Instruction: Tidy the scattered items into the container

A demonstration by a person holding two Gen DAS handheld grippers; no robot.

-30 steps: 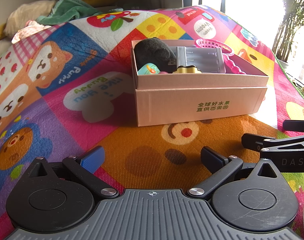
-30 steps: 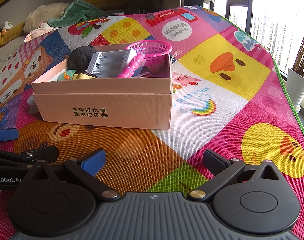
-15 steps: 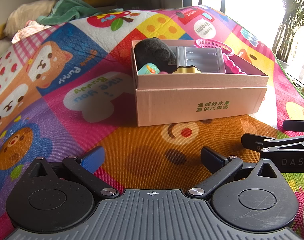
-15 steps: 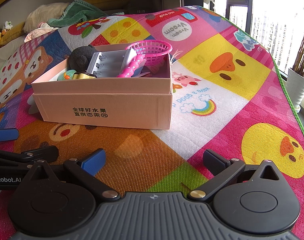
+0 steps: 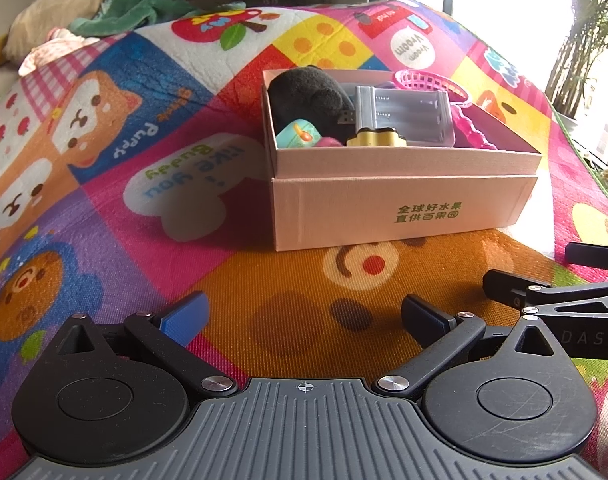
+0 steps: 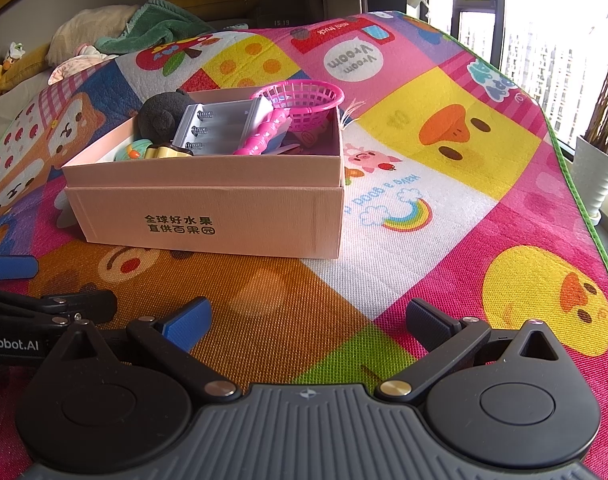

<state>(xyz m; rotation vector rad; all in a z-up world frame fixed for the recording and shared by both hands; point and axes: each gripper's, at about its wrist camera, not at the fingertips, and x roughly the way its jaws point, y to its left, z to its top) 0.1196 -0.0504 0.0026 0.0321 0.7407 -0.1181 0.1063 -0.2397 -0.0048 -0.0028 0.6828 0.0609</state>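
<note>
Playmat (image 6: 443,248) printed with cartoon animals spreads under both tools, with the words "Vroom Vroom", "Puppy" and "I like you Buddy" legible on its panels. Ahead of the left gripper (image 5: 304,316) and right gripper (image 6: 307,318) sits a pink cardboard box (image 5: 399,208) bearing green Chinese characters, 全球好水果 直供百果园. Inside it lie a black plush toy (image 5: 307,94), grey battery holder (image 5: 403,116) and pink toy net (image 6: 300,102). Both grippers rest low with fingers spread apart, holding nothing; one housing reads "nRobot.AI".
</note>
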